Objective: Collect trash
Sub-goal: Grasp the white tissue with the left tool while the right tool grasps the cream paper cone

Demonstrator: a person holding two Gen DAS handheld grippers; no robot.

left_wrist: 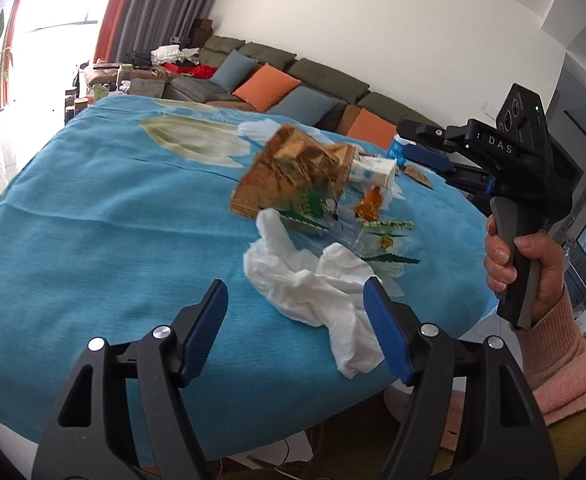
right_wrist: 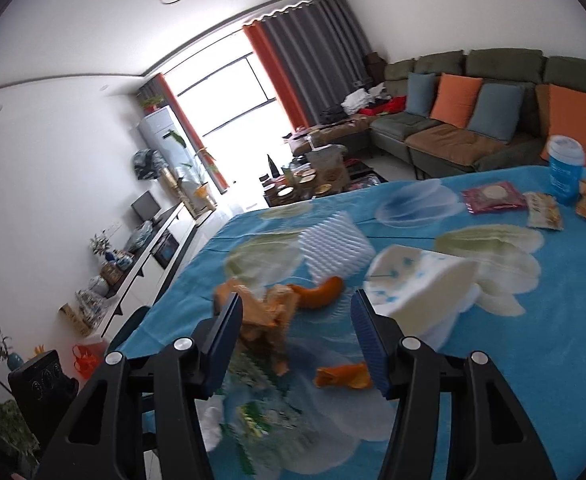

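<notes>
- The trash is seen scattered on the blue cloth (left_wrist: 93,240) of the table: a white tissue (left_wrist: 313,284), a brown bag (left_wrist: 293,172), orange peel (right_wrist: 321,290) and a clear wrapper with green print (left_wrist: 377,240).
- From the left gripper (left_wrist: 297,320) the tissue lies just ahead and a little to the right; its tail is seen running down past the right finger's inner face.
- The tissue's long axis is judged to run from upper left to lower right across the jaw line, so a small shift to the right would centre it.
- The left jaws are held wide apart, and nothing is gripped; whether the right pad touches the tissue cannot be told.
- The right gripper (right_wrist: 297,340) is seen over the blurred heap of brown paper (right_wrist: 269,320) and peel, which lies between and just beyond its fingers.
- Its jaws are parted too, and nothing is pinched.
- The left gripper is judged nearer to the tissue, the right nearer to the peel.
- A right hand (left_wrist: 533,268) in a pink sleeve is seen on the other handle.
</notes>
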